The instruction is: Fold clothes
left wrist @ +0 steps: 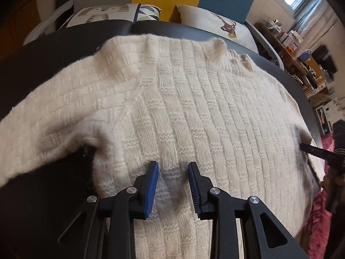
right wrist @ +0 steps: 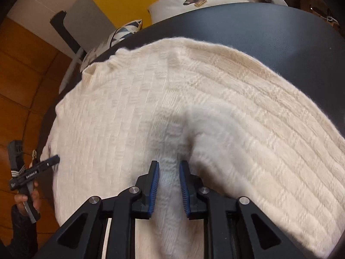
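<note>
A cream ribbed knit sweater (left wrist: 183, 99) lies spread on a dark table (left wrist: 54, 51), collar at the far edge. One sleeve runs off to the left in the left wrist view. My left gripper (left wrist: 173, 166) rests on the sweater's body near the armpit, jaws apart with a raised ridge of knit between the blue pads. My right gripper (right wrist: 169, 164) sits on the sweater (right wrist: 151, 108) near the other armpit, jaws narrowly apart around a pinched ridge of knit. The other sleeve (right wrist: 269, 118) lies to the right. Each gripper shows at the edge of the other's view.
Two cushions (left wrist: 228, 26) lean on a sofa behind the table, one with a deer print. A cluttered shelf (left wrist: 301, 49) stands at the far right. A pink fabric (left wrist: 319, 215) lies beside the table. An orange wooden floor (right wrist: 25, 75) shows at the left.
</note>
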